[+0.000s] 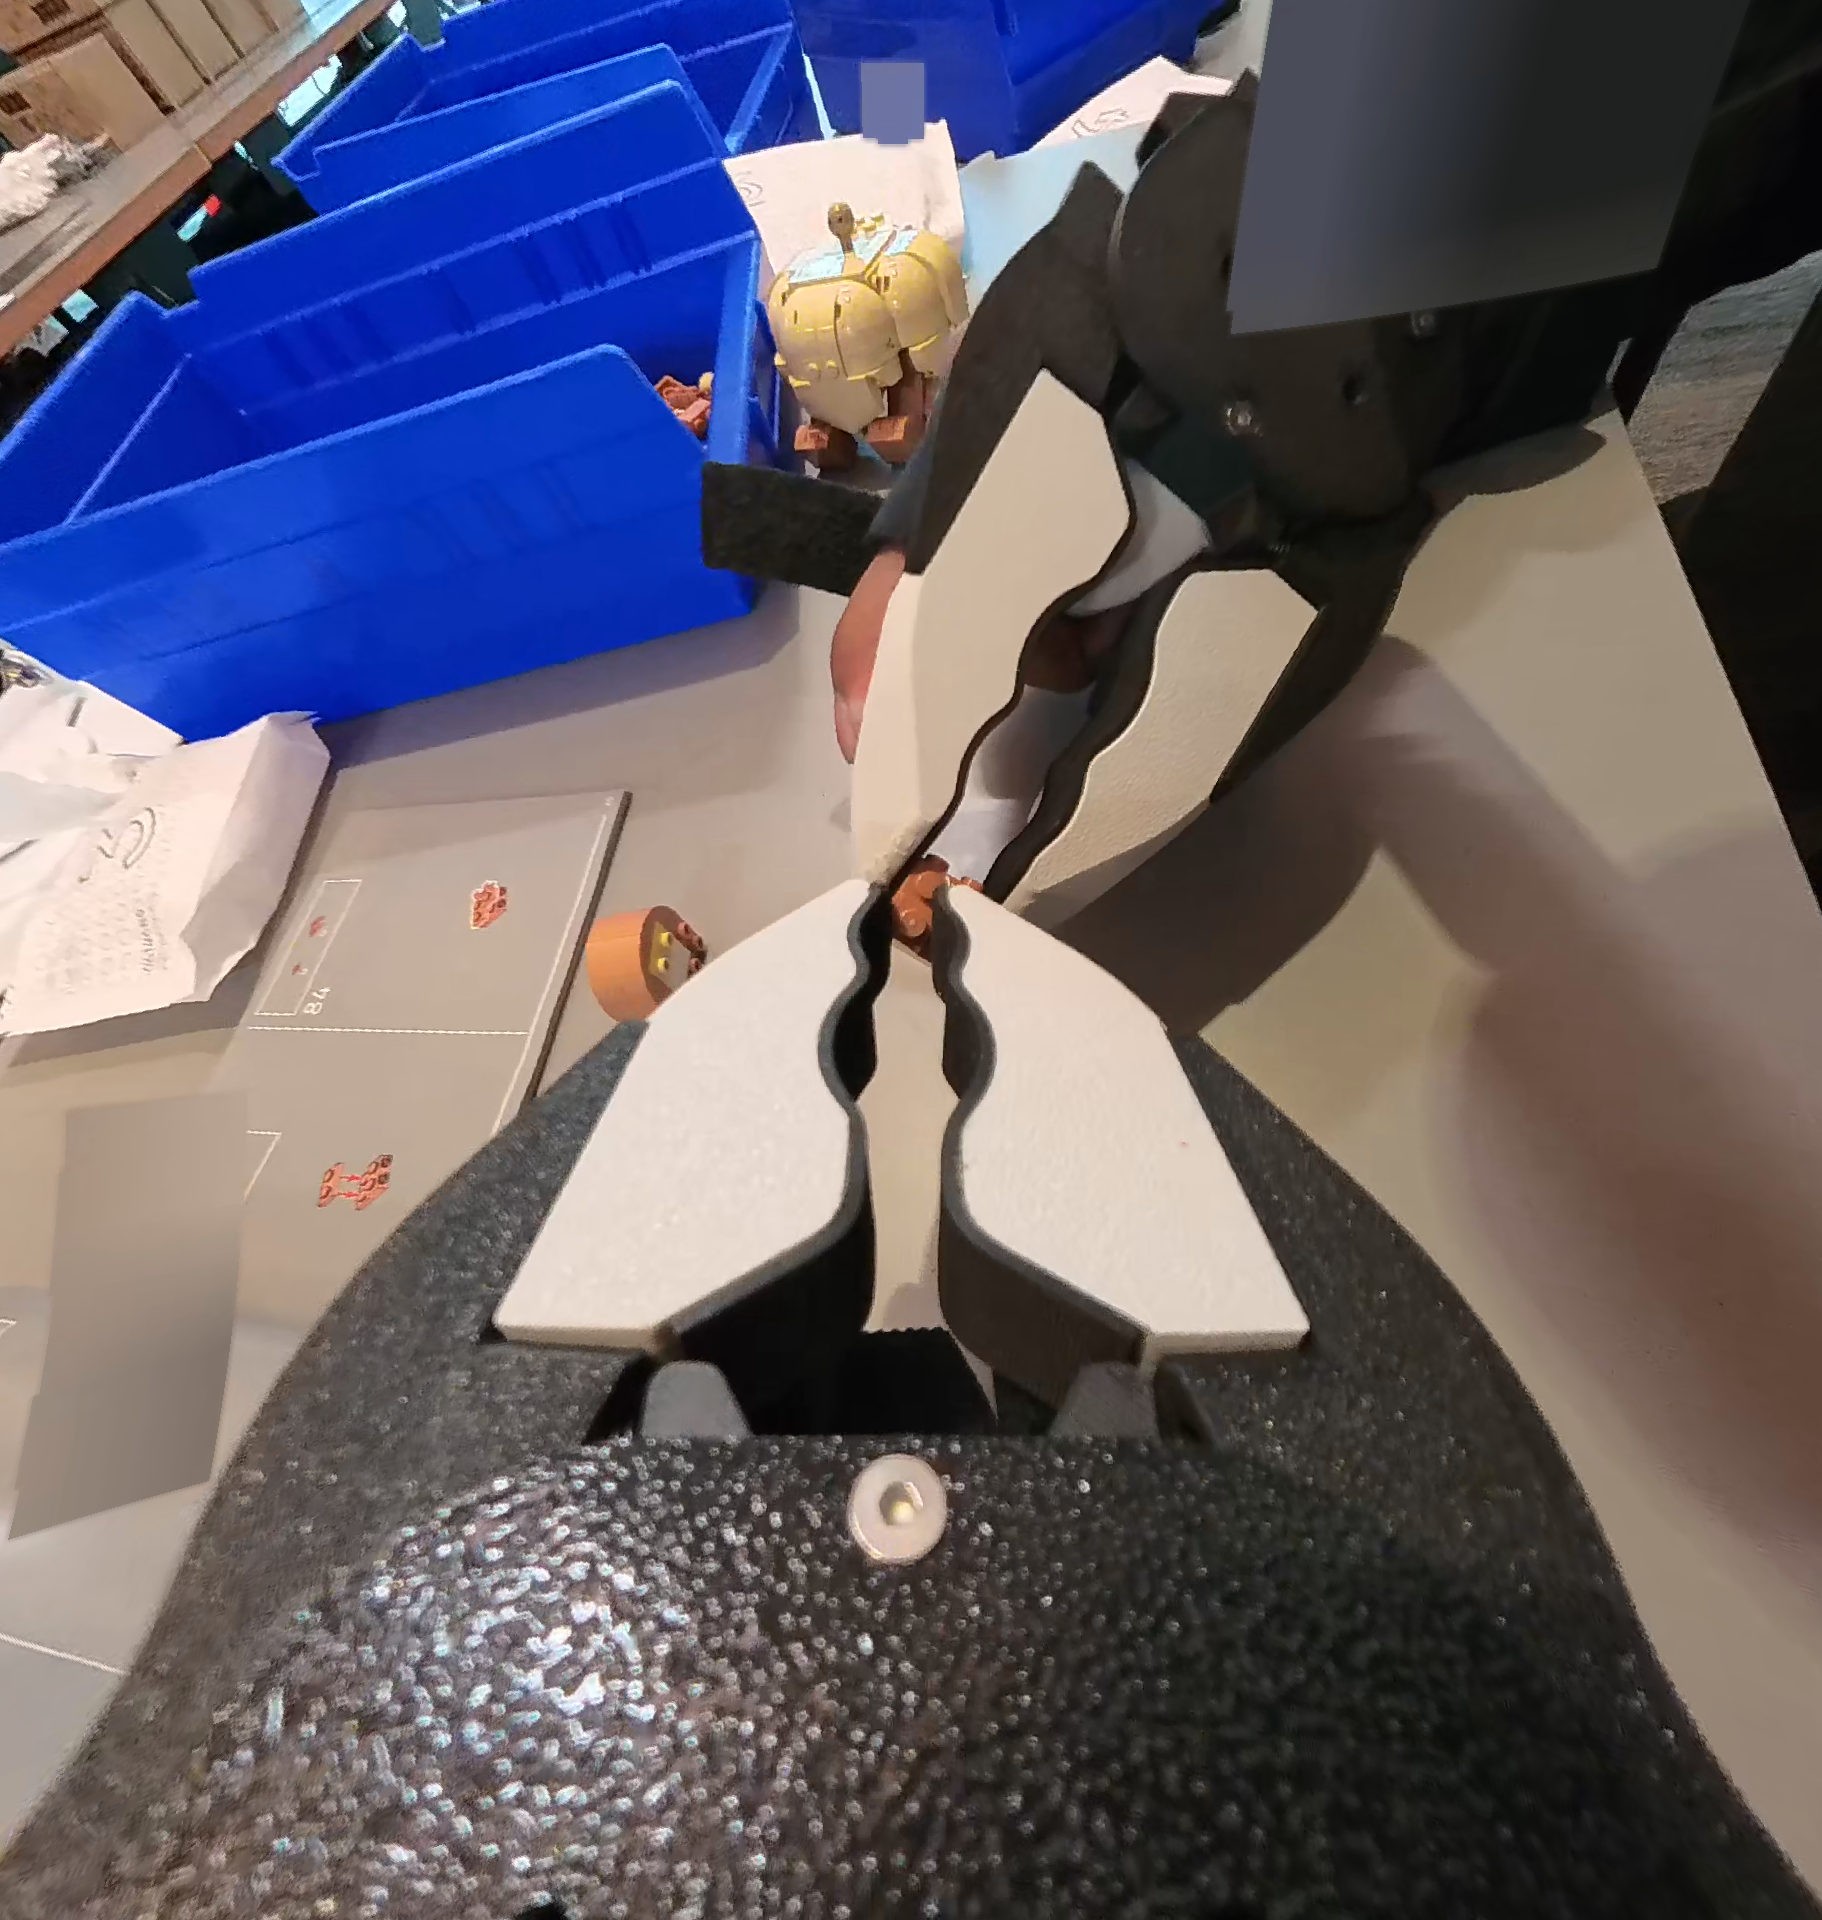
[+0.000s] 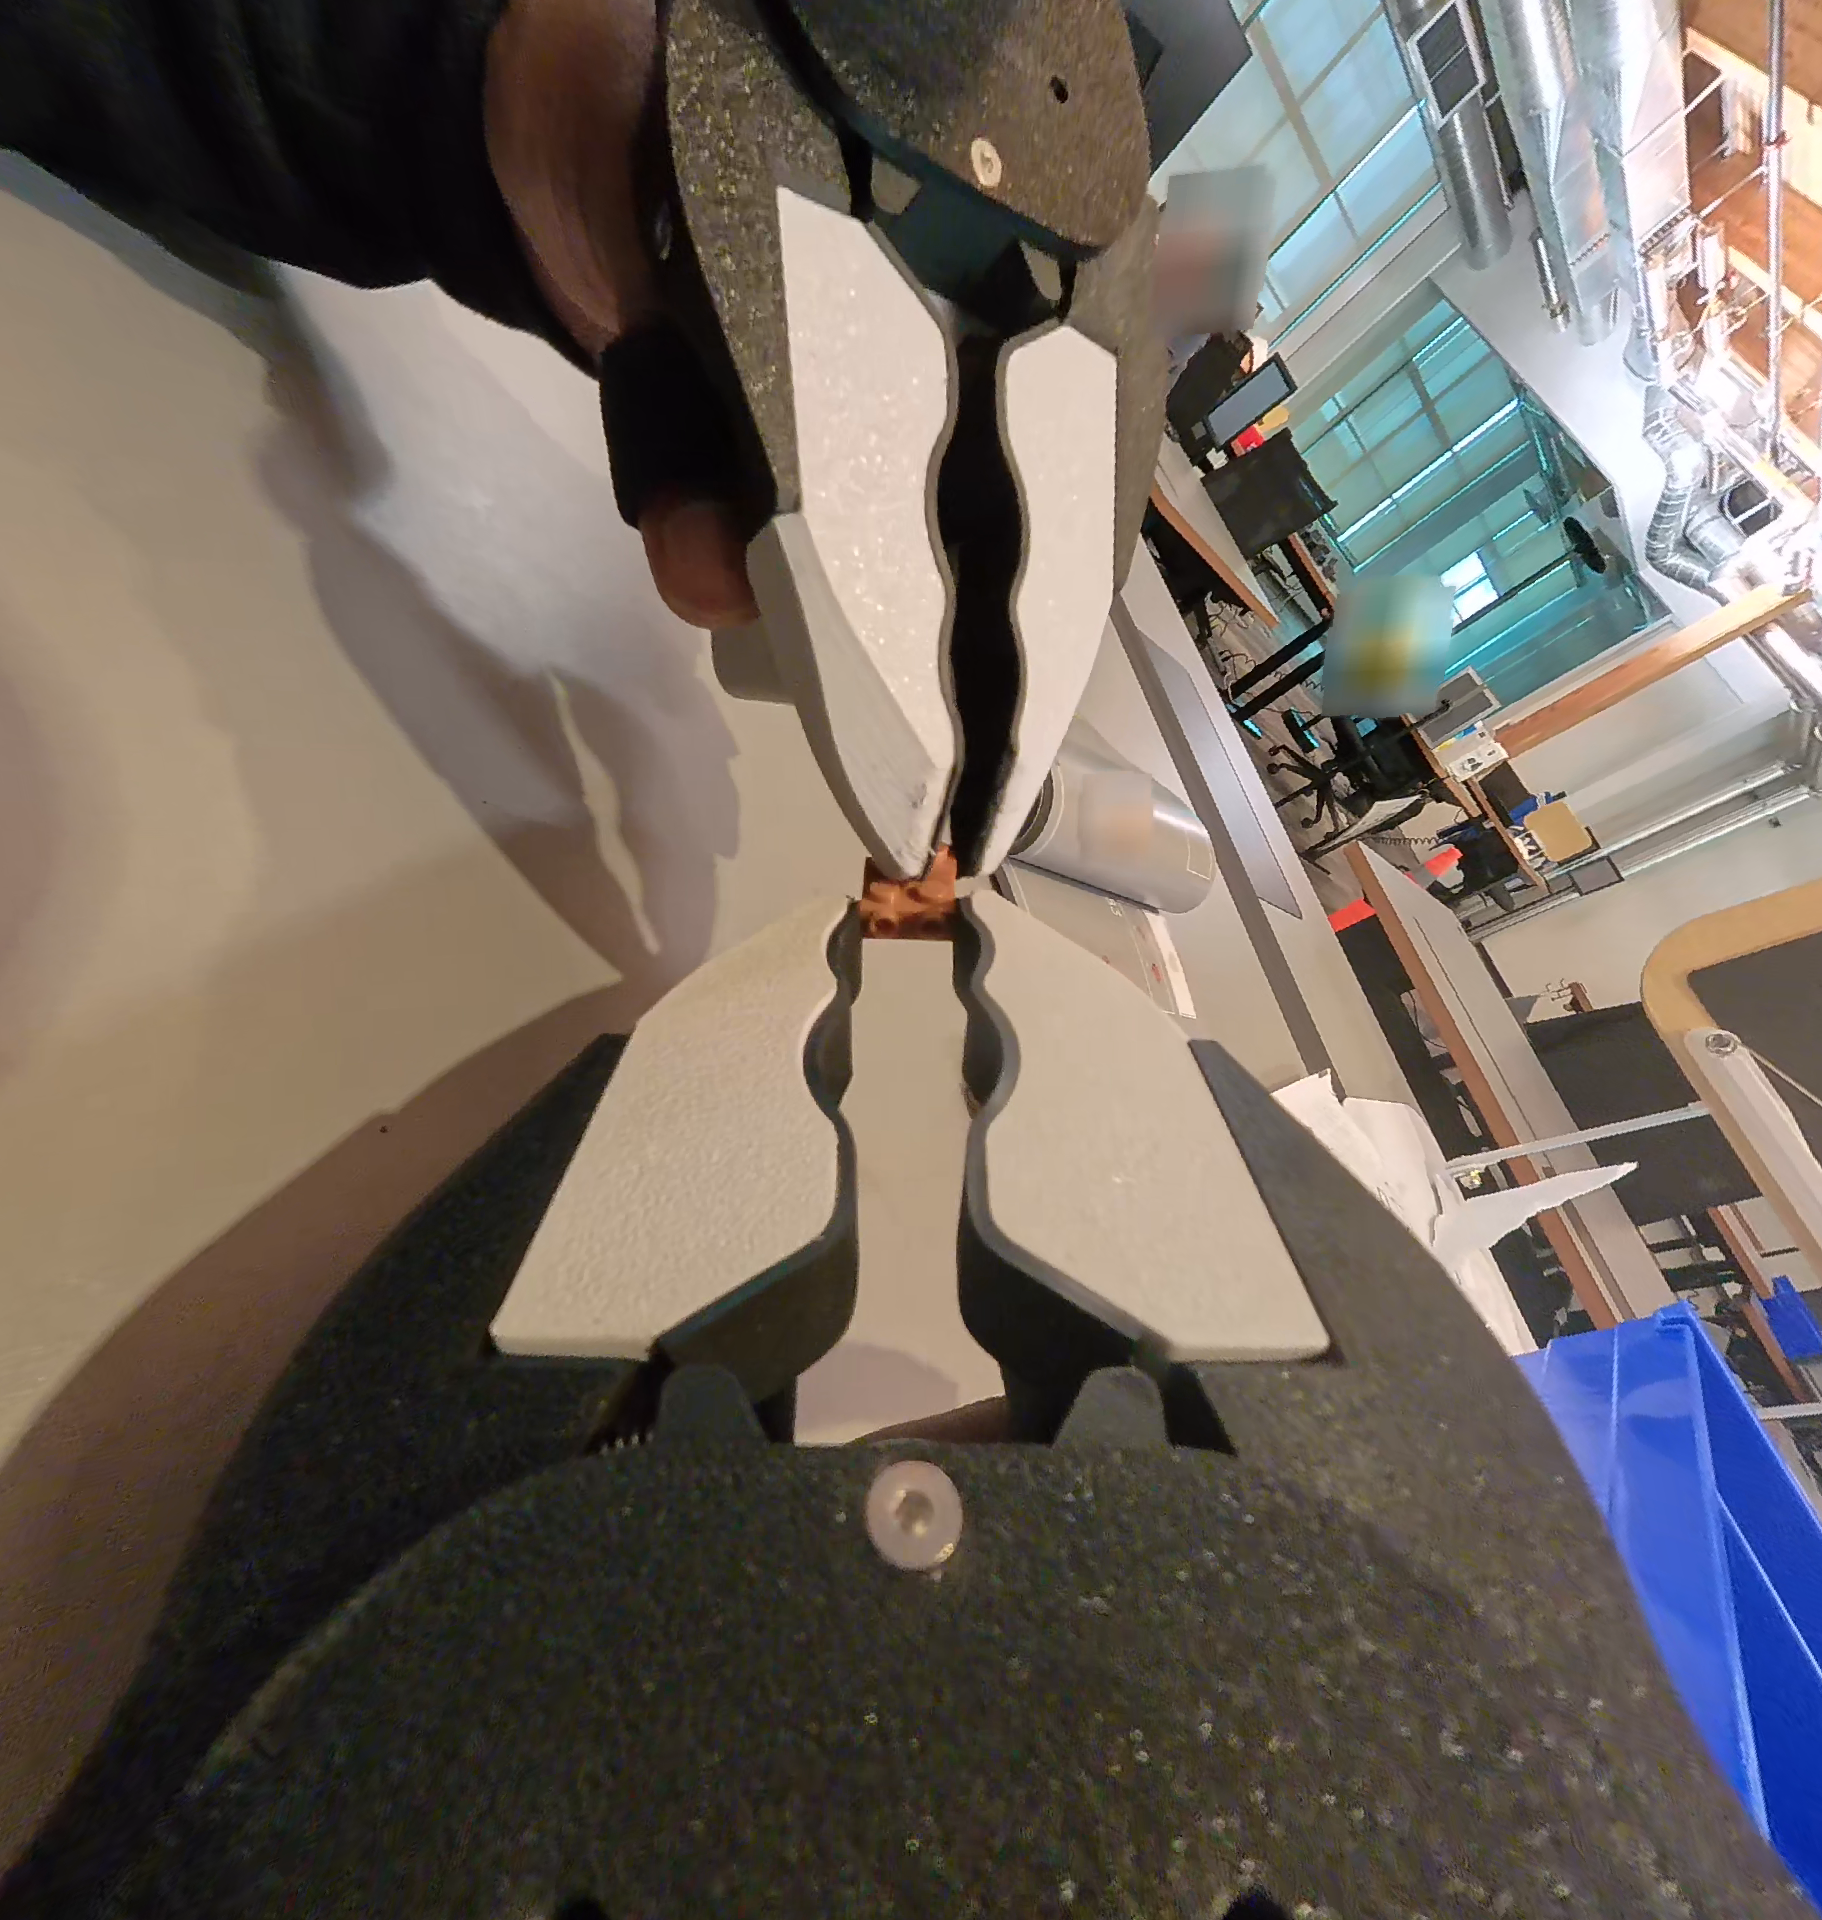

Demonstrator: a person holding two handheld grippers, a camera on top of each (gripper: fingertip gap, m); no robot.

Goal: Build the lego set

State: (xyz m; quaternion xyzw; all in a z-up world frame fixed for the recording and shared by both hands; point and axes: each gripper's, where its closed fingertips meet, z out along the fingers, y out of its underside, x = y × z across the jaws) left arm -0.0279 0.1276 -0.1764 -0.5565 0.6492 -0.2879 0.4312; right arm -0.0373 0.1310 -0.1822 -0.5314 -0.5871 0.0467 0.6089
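Above the pale counter [image 1: 1509, 727], we held one small brown brick piece [image 2: 907, 914] between both tools: our right gripper [image 2: 907, 925] pinched its flat sides in its fingers, our left gripper [image 1: 912, 914] nipped its upper edge. It looked light, rigid and slick, best gripped across flat faces. Blue bins [image 1: 367, 468], a booklet [image 1: 419, 935] and a tan brick model [image 1: 865, 312] sat nearby in an open workshop

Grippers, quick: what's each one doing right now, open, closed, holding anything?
Left gripper: closed on a small brown brick piece, pinched at the fingertips.
Right gripper: closed on the brown brick piece, pads against its sides, tip to tip with the left.
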